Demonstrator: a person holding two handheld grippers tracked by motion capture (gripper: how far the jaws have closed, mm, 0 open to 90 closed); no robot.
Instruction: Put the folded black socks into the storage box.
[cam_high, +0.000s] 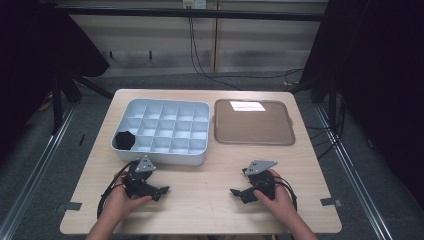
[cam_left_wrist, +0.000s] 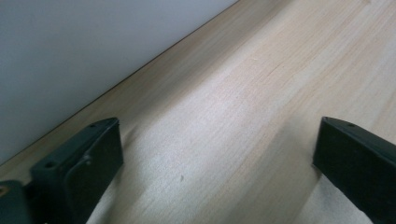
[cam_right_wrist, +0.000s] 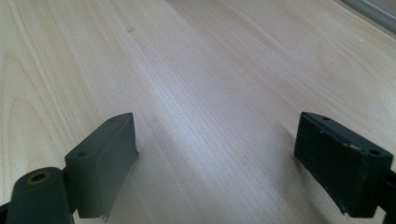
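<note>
A white organiser box (cam_high: 165, 131) with several compartments stands on the left half of the wooden table (cam_high: 210, 200). A black object (cam_high: 124, 140) lies in its near-left compartment. My left gripper (cam_high: 161, 193) rests on the table just in front of the box, jaws pointing right. In the left gripper view it (cam_left_wrist: 219, 135) is open over bare wood, with the box's white wall (cam_left_wrist: 70, 56) at the left. My right gripper (cam_high: 237, 195) rests near the front right, jaws pointing left. In the right gripper view it (cam_right_wrist: 217, 130) is open with nothing between its fingers.
A flat brown tray (cam_high: 253, 122) with a bright light patch lies to the right of the organiser box. Dark curtains and metal floor rails flank the table. Cables run across the floor behind it.
</note>
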